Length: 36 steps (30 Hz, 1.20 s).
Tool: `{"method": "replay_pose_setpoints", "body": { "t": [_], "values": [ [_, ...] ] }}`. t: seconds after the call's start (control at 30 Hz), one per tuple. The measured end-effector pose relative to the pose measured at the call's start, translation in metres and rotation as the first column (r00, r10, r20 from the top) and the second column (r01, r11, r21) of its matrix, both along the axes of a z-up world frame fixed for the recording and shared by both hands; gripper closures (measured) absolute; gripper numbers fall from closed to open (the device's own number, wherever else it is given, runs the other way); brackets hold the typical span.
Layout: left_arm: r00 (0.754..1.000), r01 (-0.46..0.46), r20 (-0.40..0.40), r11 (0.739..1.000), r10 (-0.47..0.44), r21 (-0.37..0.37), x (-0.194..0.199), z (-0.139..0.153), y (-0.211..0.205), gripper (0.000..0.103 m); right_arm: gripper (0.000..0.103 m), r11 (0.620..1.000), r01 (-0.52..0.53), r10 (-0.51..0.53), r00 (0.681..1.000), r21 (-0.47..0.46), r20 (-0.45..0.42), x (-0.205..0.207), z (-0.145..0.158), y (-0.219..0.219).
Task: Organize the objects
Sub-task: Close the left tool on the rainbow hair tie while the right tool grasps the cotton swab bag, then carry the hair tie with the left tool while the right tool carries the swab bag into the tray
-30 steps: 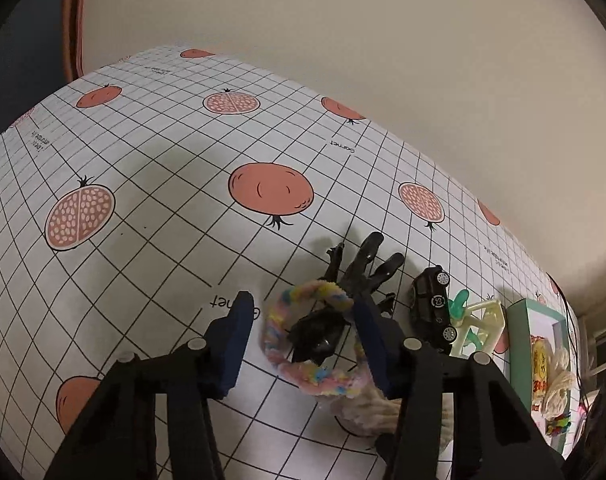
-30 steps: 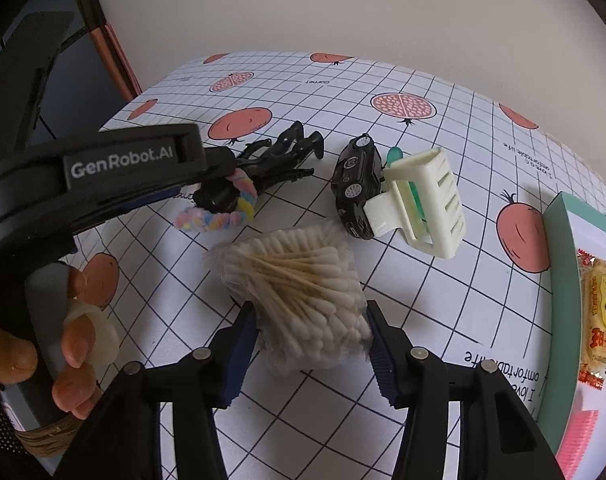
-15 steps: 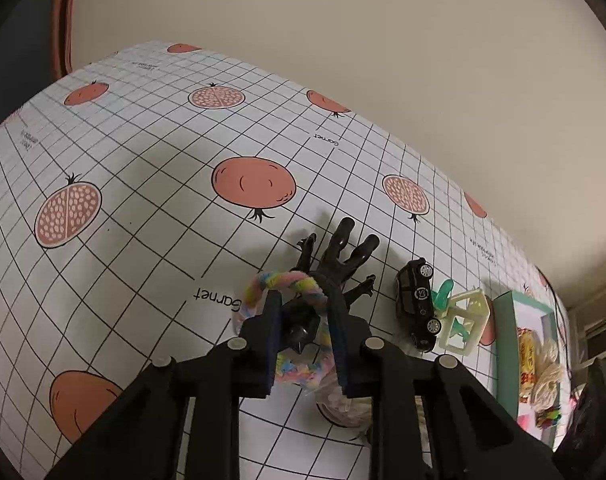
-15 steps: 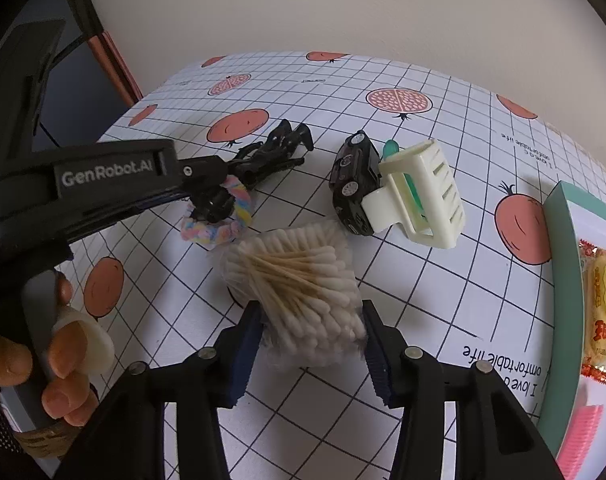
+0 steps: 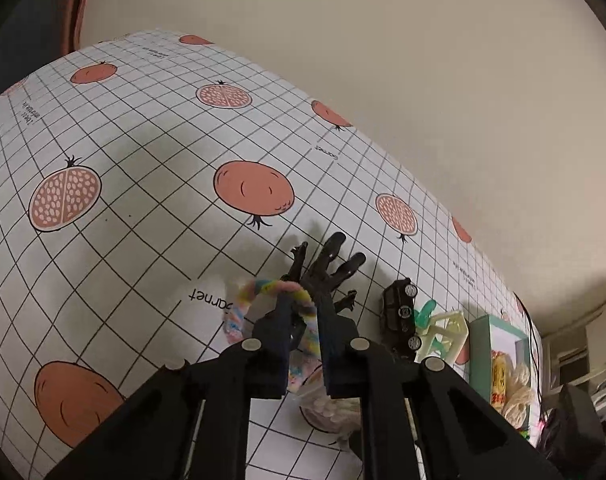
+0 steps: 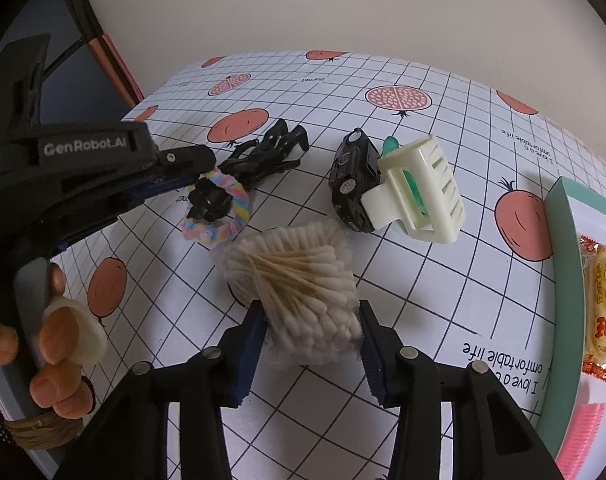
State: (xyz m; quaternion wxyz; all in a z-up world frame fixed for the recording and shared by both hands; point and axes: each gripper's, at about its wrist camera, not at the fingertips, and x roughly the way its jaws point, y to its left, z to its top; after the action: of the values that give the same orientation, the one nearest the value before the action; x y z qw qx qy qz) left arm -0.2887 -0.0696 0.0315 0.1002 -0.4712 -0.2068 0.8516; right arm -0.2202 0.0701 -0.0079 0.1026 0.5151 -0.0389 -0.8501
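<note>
My left gripper (image 5: 305, 322) is shut on a pastel rainbow scrunchie (image 5: 239, 308), which hangs from the fingertips just above the tablecloth. In the right wrist view the scrunchie (image 6: 233, 220) dangles from the left gripper (image 6: 201, 170) with a black ornament on it. My right gripper (image 6: 309, 340) is shut on a clear bag of cotton swabs (image 6: 299, 280), both pads pressing its sides. Behind lie a black claw clip (image 6: 271, 152), a black toy car (image 6: 353, 184) and a cream claw clip (image 6: 423, 200).
A teal tray (image 6: 559, 264) at the right holds a snack packet (image 6: 605, 308) and a pink comb (image 6: 583, 436). A green piece (image 6: 391, 144) pokes out behind the cream clip. A person's hand (image 6: 59, 344) grips the left tool. The pomegranate tablecloth (image 5: 143, 152) stretches left.
The left gripper has closed on the scrunchie and raised it off the cloth. The right gripper's fingers have narrowed onto the bag of cotton swabs.
</note>
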Motion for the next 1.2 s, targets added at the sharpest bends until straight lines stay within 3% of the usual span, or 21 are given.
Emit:
{"method": "replay_pose_setpoints", "body": {
  "t": [0.13, 0.27, 0.37, 0.43, 0.47, 0.67, 1.2],
  "values": [
    [1.000, -0.028, 0.013, 1.000, 0.028, -0.005, -0.002, -0.004, 0.001, 0.087, 0.056, 1.000, 0.000, 0.000, 1.000, -0.003, 0.001, -0.001, 0.000, 0.000],
    [0.999, -0.038, 0.008, 0.999, 0.038, 0.007, -0.005, -0.006, 0.003, 0.074, 0.056, 1.000, -0.004, 0.004, 1.000, -0.005, 0.001, 0.000, 0.000, 0.000],
    [0.999, -0.031, -0.016, 0.999, 0.030, -0.011, -0.005, -0.006, 0.010, 0.074, 0.056, 1.000, -0.002, 0.002, 1.000, -0.004, 0.000, 0.000, 0.000, -0.001],
    [0.999, -0.036, -0.025, 0.998, 0.035, -0.046, -0.006, -0.006, 0.015, 0.078, 0.056, 1.000, -0.004, 0.004, 1.000, -0.004, -0.002, 0.001, 0.000, 0.000],
    [0.999, -0.041, -0.025, 0.997, 0.040, -0.063, -0.006, -0.006, 0.016, 0.087, 0.056, 1.000, -0.006, 0.006, 1.000, -0.004, -0.002, 0.001, 0.001, 0.000],
    [0.998, -0.030, -0.051, 0.996, 0.025, -0.088, -0.004, -0.005, 0.022, 0.096, 0.059, 1.000, -0.004, 0.004, 1.000, -0.013, -0.001, 0.001, 0.001, 0.001],
    [0.999, -0.043, -0.025, 0.998, 0.042, -0.043, 0.002, 0.014, 0.013, 0.098, 0.070, 0.999, -0.002, 0.002, 1.000, -0.041, -0.020, 0.003, 0.017, 0.006]
  ]
}}
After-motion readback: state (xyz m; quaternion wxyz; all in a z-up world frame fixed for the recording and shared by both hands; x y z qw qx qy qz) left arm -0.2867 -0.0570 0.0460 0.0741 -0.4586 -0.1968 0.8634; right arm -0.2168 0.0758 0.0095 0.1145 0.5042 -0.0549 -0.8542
